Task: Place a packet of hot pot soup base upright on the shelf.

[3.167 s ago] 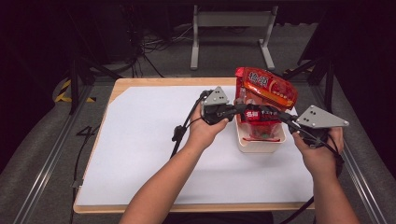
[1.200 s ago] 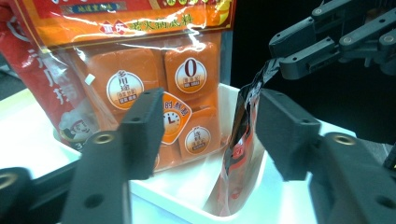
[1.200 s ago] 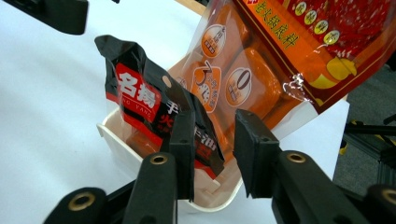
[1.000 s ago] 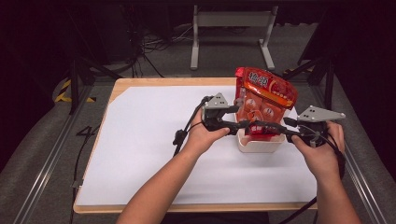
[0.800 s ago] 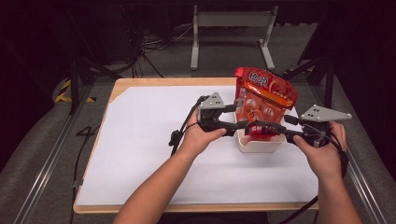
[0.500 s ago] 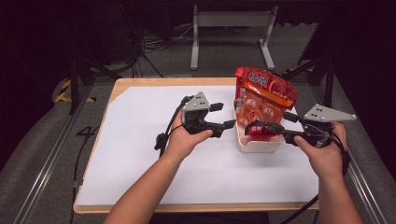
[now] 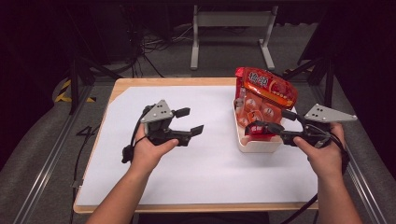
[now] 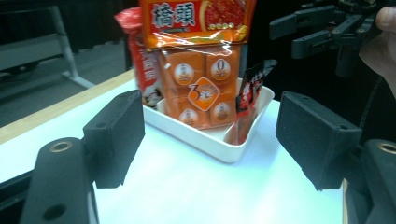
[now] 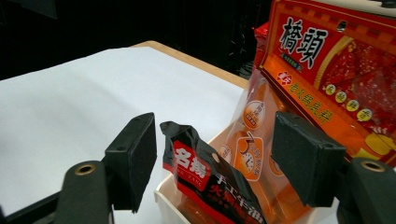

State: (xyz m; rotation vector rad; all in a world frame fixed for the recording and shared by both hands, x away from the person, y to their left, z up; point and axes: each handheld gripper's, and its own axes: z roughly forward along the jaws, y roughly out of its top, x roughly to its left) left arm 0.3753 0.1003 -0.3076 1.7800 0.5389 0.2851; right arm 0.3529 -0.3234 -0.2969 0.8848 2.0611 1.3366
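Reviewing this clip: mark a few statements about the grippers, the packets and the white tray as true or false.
1. The left gripper holds the large orange packet. False: its jaws have just been opening and stand open over the bare white sheet, nothing between them.
2. The large orange packet stands upright in the white tray. True.
3. The right gripper is shut on the small red-and-black packet. False: its jaws have just been opening, and the small red-and-black packet sits between the pads untouched.
4. The small packet leans in the tray in front of the large one. True.
5. The tray sits at the table's left edge. False: it sits on the right side.
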